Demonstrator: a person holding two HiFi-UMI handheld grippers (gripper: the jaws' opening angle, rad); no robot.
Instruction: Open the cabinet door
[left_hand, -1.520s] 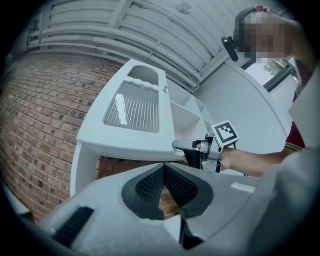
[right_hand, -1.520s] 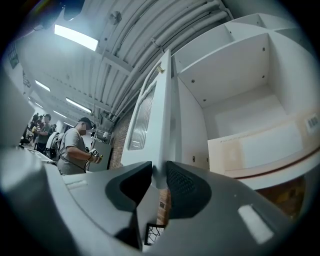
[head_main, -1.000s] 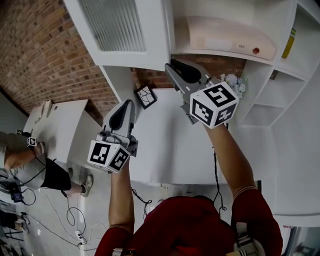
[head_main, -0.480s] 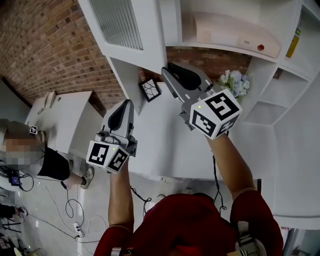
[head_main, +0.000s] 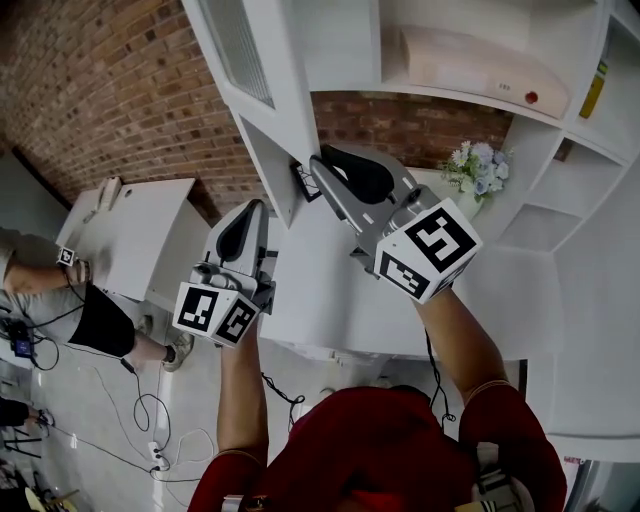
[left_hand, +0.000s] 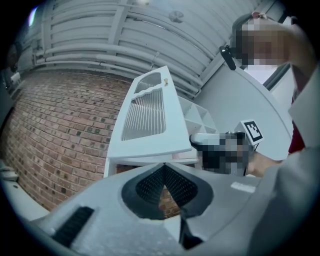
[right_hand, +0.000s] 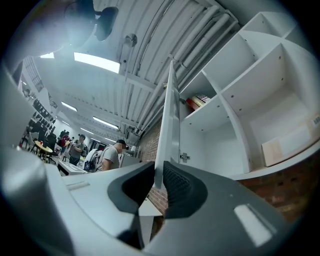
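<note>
The white cabinet door, with a ribbed glass panel, stands swung out from the open cabinet. My right gripper reaches up to its lower corner. In the right gripper view the door's thin edge sits between the two dark pads of the right gripper, whose jaws are closing on it. My left gripper hangs lower and to the left of the door, apart from it. In the left gripper view the left gripper is shut on nothing, and the door shows ahead.
A white counter lies below the cabinet, with a vase of flowers at its back right. A pale box rests on the cabinet shelf. Open shelves stand to the right. A white table and a person are at left.
The cabinet door has swung further out to the left. My right gripper moved left and down with it. The left gripper barely shifted.
</note>
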